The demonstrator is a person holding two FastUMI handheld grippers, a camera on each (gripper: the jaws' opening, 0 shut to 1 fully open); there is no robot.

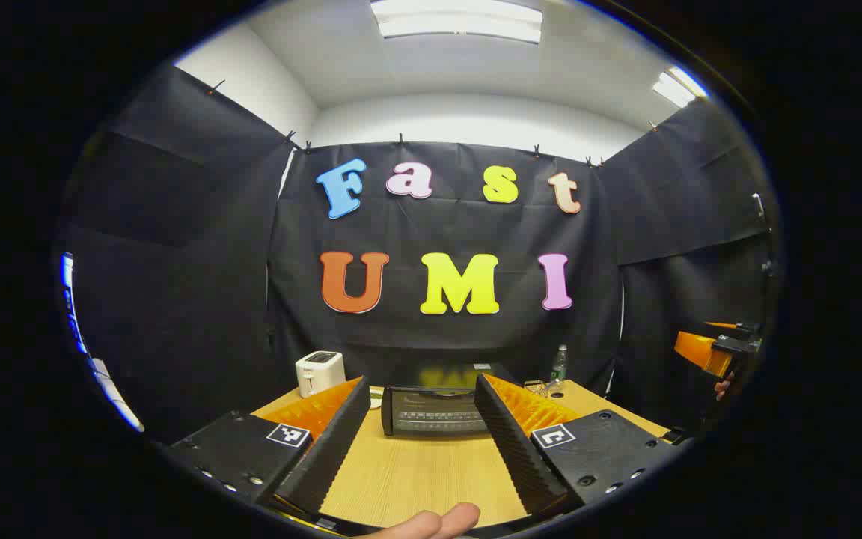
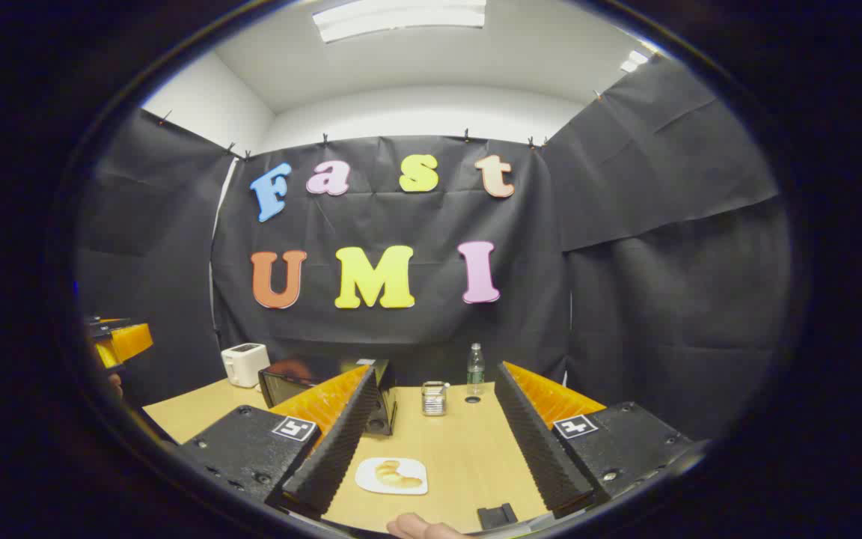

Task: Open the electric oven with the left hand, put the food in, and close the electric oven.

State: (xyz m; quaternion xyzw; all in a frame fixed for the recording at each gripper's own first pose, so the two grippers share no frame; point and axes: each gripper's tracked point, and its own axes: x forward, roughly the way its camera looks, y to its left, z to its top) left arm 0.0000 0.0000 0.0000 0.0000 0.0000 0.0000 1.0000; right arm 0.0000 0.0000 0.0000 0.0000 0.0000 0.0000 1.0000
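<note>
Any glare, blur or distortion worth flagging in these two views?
Left gripper view: strong fisheye bending, ceiling light blown out, oven door shows a soft reflection, thumb at the bottom blurred. Right gripper view: same bending, ceiling light overexposed, croissant on its plate evenly lit and fairly sharp.

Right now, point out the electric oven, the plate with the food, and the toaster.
electric oven point(image 1: 435, 410): left gripper view, middle of its door.
plate point(image 2: 368, 483): right gripper view, bare left rim.
toaster point(image 1: 319, 372): left gripper view, front face.
</note>
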